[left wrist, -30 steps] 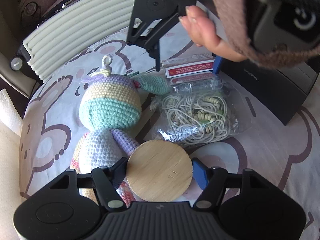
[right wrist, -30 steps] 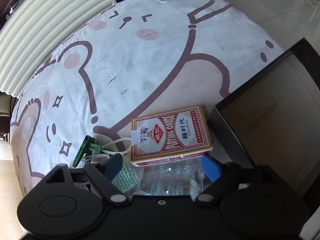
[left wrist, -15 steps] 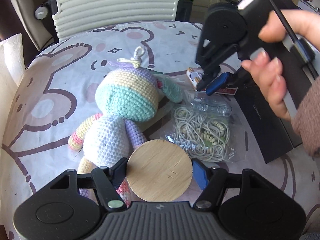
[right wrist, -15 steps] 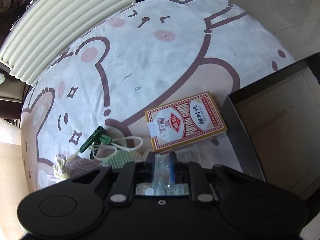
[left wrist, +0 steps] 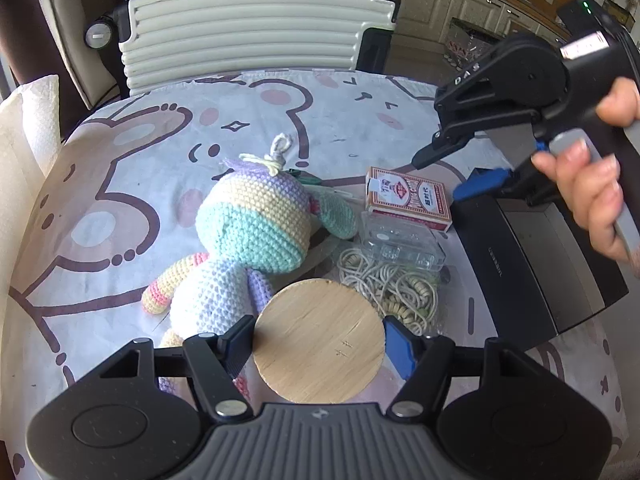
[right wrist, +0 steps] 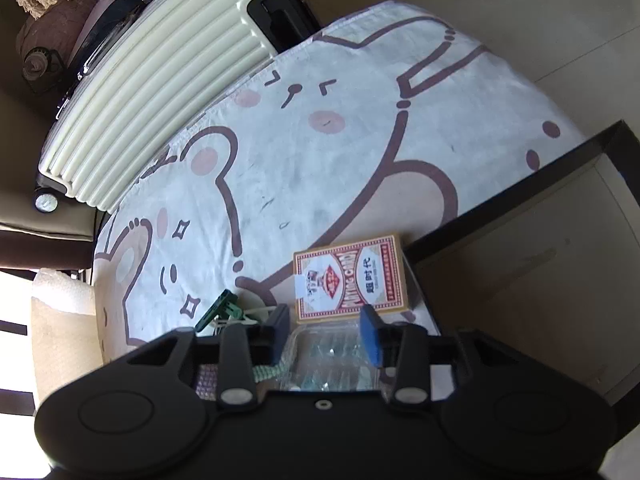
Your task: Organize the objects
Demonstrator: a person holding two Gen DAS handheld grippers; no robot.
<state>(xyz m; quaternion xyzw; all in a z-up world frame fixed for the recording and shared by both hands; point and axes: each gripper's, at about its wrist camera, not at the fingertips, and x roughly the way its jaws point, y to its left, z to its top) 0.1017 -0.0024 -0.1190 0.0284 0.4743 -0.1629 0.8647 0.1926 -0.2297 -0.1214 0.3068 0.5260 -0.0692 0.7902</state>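
My left gripper (left wrist: 319,341) is shut on a round wooden disc (left wrist: 316,364), held above the cloth. Beyond it lies a pastel crochet toy (left wrist: 252,224). To its right are a bag of beaded cord (left wrist: 392,292), a clear plastic box (left wrist: 400,240) and a red pack of playing cards (left wrist: 408,198). My right gripper (left wrist: 444,178), in a person's hand, hovers above the cards beside a black box (left wrist: 532,264). Its jaws are opening with nothing between them. In the right wrist view this gripper (right wrist: 325,322) looks down past the clear box (right wrist: 328,346) to the cards (right wrist: 350,276).
A bear-print cloth (left wrist: 160,152) covers the table. A cream ribbed suitcase (left wrist: 248,36) stands behind its far edge. A green clip (right wrist: 224,308) lies by the toy's head. The open black box's rim (right wrist: 500,204) runs along the right. A white padded roll (left wrist: 36,128) sits at the left.
The right gripper's jaws shut over the clear box, then parted again with nothing in them, while it rose and moved right. The left gripper rolled and lifted, still holding the disc.
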